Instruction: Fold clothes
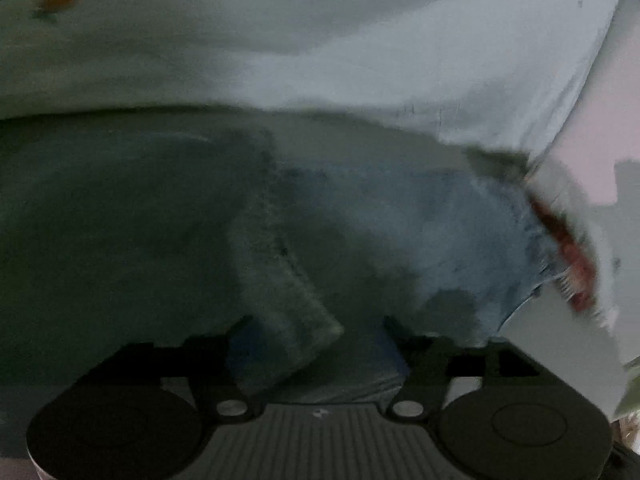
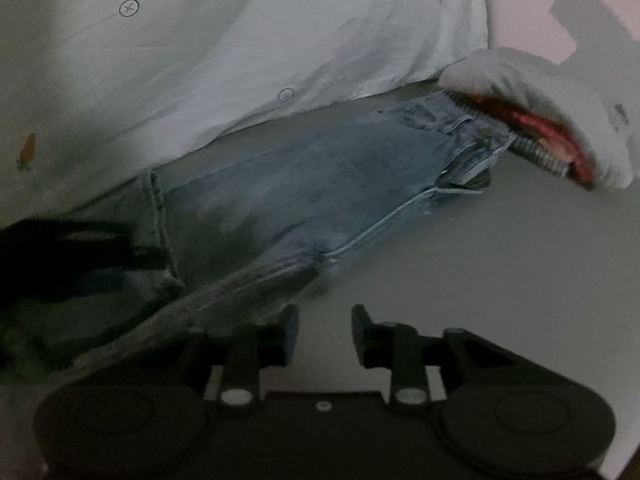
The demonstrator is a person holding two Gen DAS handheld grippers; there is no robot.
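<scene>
Light blue jeans lie flat on the grey table, waistband at the upper right and legs running to the lower left. My right gripper is open over bare table beside the jeans' folded leg, with nothing between its fingers. In the blurred left wrist view the jeans fill the middle. My left gripper stands wide open, and a strip of denim hem lies loose between its jaws. The left gripper's dark fingers show at the left edge of the right wrist view, over the jeans' leg end.
A large white cloth with small carrot prints covers the table behind the jeans and overlaps their far edge. A white garment with a red lining lies at the waistband. Bare grey table lies to the right of the jeans.
</scene>
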